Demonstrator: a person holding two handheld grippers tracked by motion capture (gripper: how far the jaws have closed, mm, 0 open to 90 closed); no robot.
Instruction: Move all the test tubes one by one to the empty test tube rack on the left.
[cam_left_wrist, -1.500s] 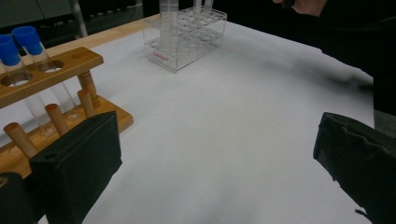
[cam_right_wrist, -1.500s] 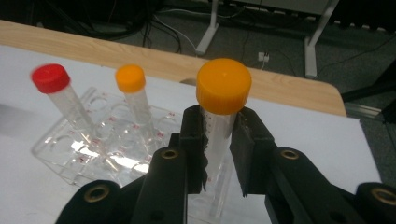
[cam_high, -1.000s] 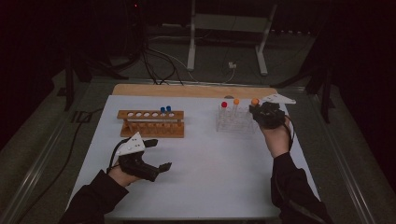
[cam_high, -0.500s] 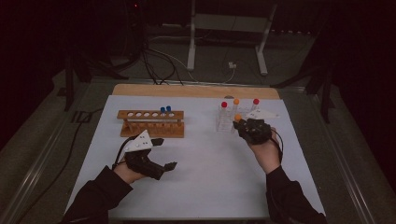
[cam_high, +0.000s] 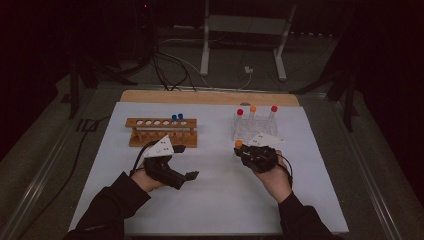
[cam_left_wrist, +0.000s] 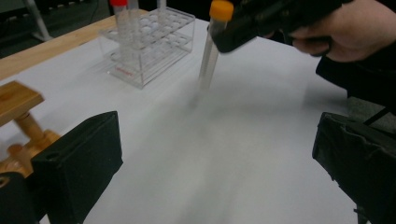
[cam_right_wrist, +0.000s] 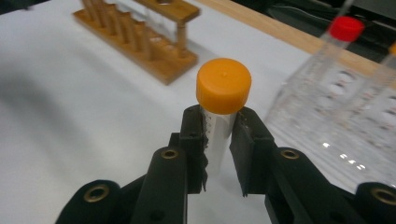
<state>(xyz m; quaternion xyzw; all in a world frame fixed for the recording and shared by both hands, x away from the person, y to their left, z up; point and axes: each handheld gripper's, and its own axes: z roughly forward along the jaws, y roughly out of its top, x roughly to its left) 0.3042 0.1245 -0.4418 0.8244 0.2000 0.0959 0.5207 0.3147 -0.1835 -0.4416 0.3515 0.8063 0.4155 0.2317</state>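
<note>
right tool (cam_right_wrist: 219, 154) pinching an orange-capped tube (cam_right_wrist: 223, 100) above the worktop (cam_high: 215, 200), just in front of the clear rack (cam_high: 252, 127); left tool (cam_left_wrist: 215, 158) spread wide, wooden rack (cam_high: 161, 132) beside it

— What sits at the back of the white worktop (cam_high: 210, 200)?
— A wooden rack (cam_high: 161, 131) holding two blue-capped tubes (cam_high: 177, 118), and a clear rack (cam_high: 254, 127) with three capped tubes.
— And the hands?
— The right tool (cam_high: 239, 151) grips an orange-capped tube (cam_high: 238, 144) just before the clear rack; the left tool (cam_high: 186, 162) hovers near the wooden one.
</note>
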